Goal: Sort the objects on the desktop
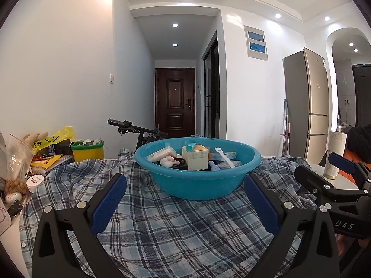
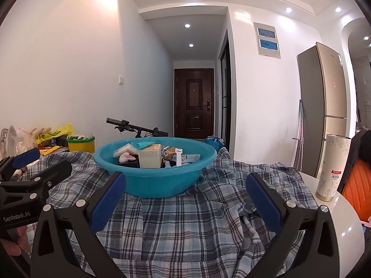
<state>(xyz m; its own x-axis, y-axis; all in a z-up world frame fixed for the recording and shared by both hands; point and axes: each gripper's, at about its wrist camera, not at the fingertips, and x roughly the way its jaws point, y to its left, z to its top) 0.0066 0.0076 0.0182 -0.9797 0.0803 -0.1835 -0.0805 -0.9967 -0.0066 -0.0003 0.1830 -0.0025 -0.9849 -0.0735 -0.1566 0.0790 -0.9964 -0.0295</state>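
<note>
A blue plastic basin [image 1: 197, 185] stands on a plaid shirt [image 1: 162, 227] spread over the table. It holds a cream box [image 1: 196, 159], a small pink plush [image 1: 168, 161], a white strap [image 1: 223, 156] and other small packages. My left gripper [image 1: 184, 190] is open and empty just in front of the basin. My right gripper [image 2: 185, 188] is open and empty, level with the basin's [image 2: 153, 183] right front. Each gripper shows at the edge of the other's view: the right one [image 1: 324, 169] and the left one [image 2: 39, 162].
A white patterned tumbler [image 2: 332, 166] stands at the table's right edge near an orange chair [image 2: 357, 194]. Clutter lies at the far left: a yellow-green tub [image 1: 88, 151], plush toys, bags, a small white jar [image 1: 34, 181]. A bicycle handlebar [image 1: 136, 127] and a fridge [image 1: 308, 102] stand behind.
</note>
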